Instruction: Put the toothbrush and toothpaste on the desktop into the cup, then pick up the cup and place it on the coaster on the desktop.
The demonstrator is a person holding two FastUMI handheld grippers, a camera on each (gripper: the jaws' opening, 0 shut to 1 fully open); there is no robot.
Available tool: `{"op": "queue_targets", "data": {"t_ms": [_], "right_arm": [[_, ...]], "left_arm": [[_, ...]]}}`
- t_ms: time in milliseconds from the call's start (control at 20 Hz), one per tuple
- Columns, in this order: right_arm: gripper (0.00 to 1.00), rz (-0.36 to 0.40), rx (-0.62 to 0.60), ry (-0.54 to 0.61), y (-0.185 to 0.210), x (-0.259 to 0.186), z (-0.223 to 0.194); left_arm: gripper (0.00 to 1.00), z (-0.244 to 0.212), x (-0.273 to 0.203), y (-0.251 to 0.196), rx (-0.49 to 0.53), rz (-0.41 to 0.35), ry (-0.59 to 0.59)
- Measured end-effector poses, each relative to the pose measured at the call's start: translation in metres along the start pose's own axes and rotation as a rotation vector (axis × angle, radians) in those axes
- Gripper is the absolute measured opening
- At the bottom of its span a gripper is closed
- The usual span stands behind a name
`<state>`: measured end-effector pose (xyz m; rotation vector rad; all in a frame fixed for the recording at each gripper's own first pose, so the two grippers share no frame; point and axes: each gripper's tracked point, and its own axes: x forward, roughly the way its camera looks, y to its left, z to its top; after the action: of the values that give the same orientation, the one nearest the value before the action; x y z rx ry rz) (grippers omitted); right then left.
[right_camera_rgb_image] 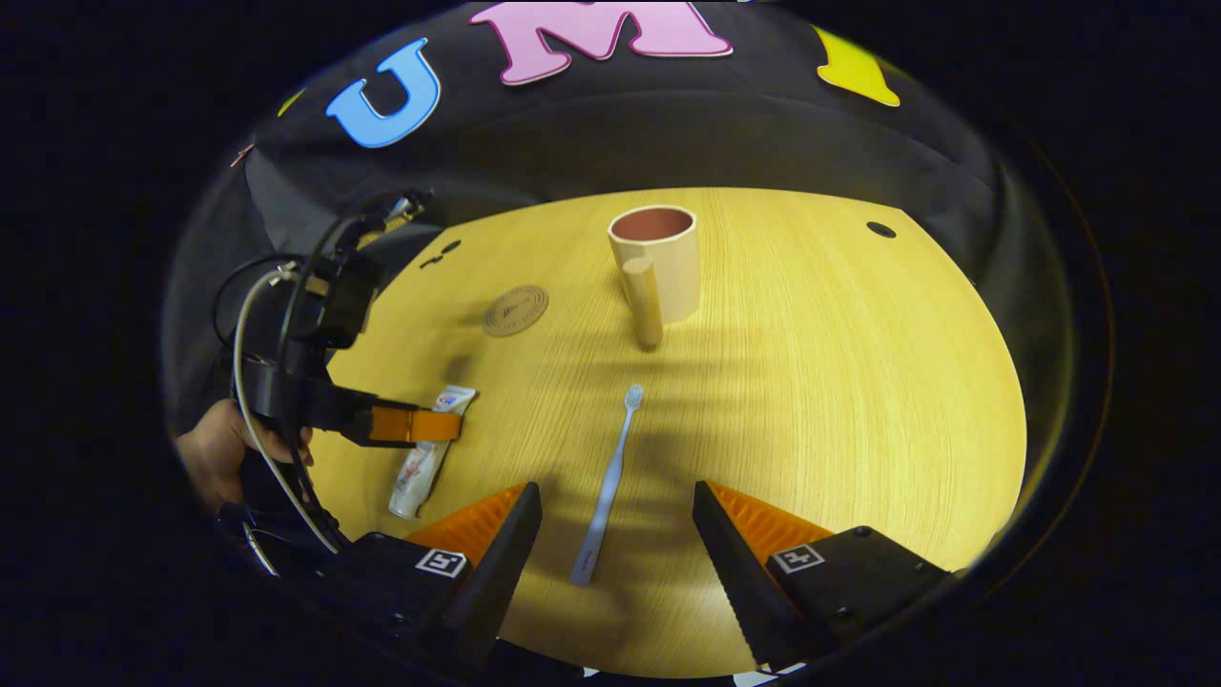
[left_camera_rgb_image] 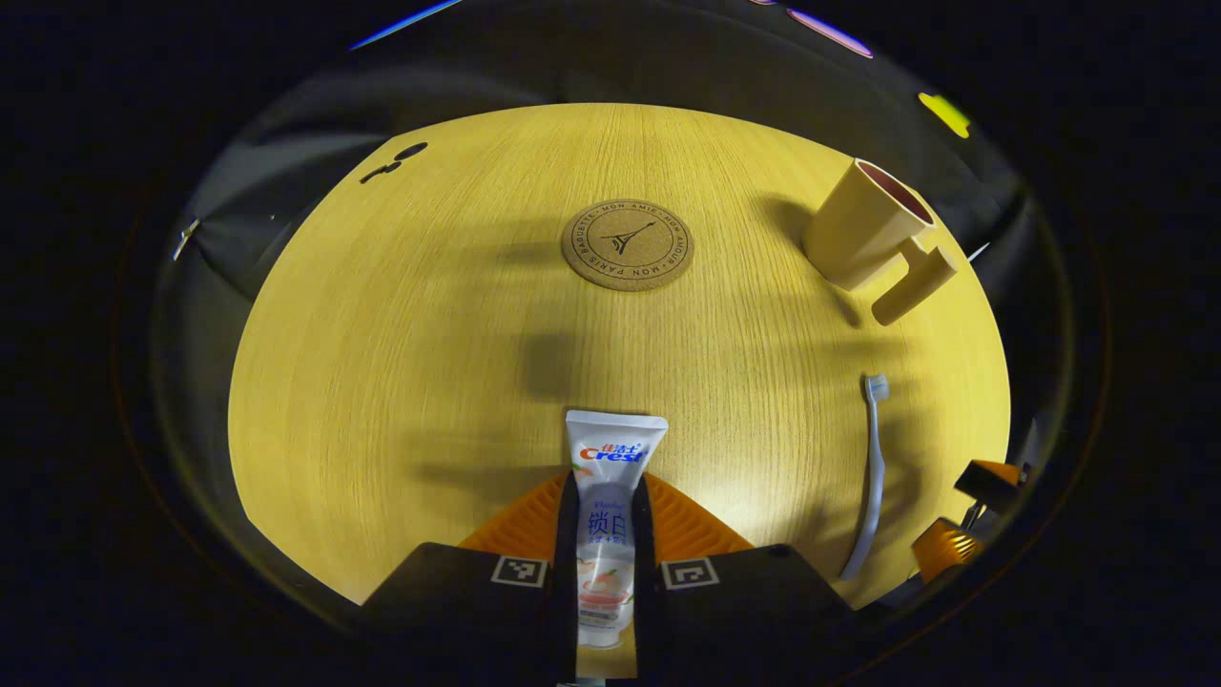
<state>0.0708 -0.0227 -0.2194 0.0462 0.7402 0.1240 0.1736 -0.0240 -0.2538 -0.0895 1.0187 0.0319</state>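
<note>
In the left gripper view the left tongs (left_camera_rgb_image: 605,534) are clenched on the toothpaste (left_camera_rgb_image: 607,515), which lies on the desk (left_camera_rgb_image: 401,363); farther off sit the coaster (left_camera_rgb_image: 627,244), the cup (left_camera_rgb_image: 866,225) and the toothbrush (left_camera_rgb_image: 870,477). In the right gripper view the right tongs (right_camera_rgb_image: 618,534) are spread wide, straddling the toothbrush (right_camera_rgb_image: 608,482) without touching it; the cup (right_camera_rgb_image: 656,262) stands upright beyond, the coaster (right_camera_rgb_image: 515,310) to its left, and the left tongs (right_camera_rgb_image: 420,425) grip the toothpaste (right_camera_rgb_image: 424,463).

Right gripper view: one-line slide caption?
Open right gripper straddles the toothbrush lying on the table; cup stands ahead, left gripper at the toothpaste.
</note>
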Motion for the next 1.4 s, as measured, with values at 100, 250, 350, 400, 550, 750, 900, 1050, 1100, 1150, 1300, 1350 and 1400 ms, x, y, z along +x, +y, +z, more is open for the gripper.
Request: {"op": "queue_targets", "data": {"t_ms": [100,250,350,400,550,750,900,1050,1100,1150,1300,1350,1400], "right_arm": [[0.98,-0.022,-0.013,0.054,0.003,0.01,-0.011],[0.98,-0.063,-0.032,0.112,0.007,0.027,-0.019],[0.98,-0.102,-0.051,0.151,0.005,0.038,-0.023],[0.98,-0.115,-0.045,0.161,0.006,0.042,-0.024],[0.96,-0.155,-0.042,0.192,0.002,0.053,-0.025],[0.66,-0.189,-0.072,0.202,-0.002,0.062,-0.019],[0.33,-0.2,-0.042,0.213,-0.003,0.063,-0.015],[0.11,-0.18,-0.001,0.244,-0.001,0.065,-0.015],[0.11,-0.125,-0.017,0.246,0.006,0.067,-0.014],[0.11,-0.096,-0.029,0.251,0.009,0.065,-0.016],[0.06,-0.049,-0.056,0.24,0.01,0.065,-0.016],[0.06,-0.042,-0.055,0.238,0.01,0.064,-0.016],[0.06,-0.038,-0.064,0.235,0.007,0.063,-0.017]], "left_arm": [[0.3,0.0,-0.001,0.0,-0.009,-0.023,-0.007],[0.29,0.001,-0.001,0.001,-0.03,-0.054,-0.023],[0.29,0.001,-0.002,0.001,-0.048,-0.072,-0.032],[0.29,0.001,-0.002,0.0,-0.051,-0.078,-0.034],[0.3,0.001,-0.002,0.001,-0.049,-0.089,-0.039],[0.29,0.001,-0.002,0.001,-0.058,-0.106,-0.047],[0.29,0.001,-0.001,0.001,-0.052,-0.104,-0.046],[0.29,0.0,-0.001,0.0,-0.037,-0.087,-0.043],[0.3,0.0,-0.001,0.0,-0.032,-0.077,-0.046],[0.3,0.0,-0.001,0.0,-0.025,-0.067,-0.049],[0.3,-0.001,0.0,0.0,0.008,-0.038,-0.059],[0.3,-0.001,0.0,0.0,0.014,-0.03,-0.058],[0.3,-0.002,0.0,0.0,0.013,-0.025,-0.055]]}}
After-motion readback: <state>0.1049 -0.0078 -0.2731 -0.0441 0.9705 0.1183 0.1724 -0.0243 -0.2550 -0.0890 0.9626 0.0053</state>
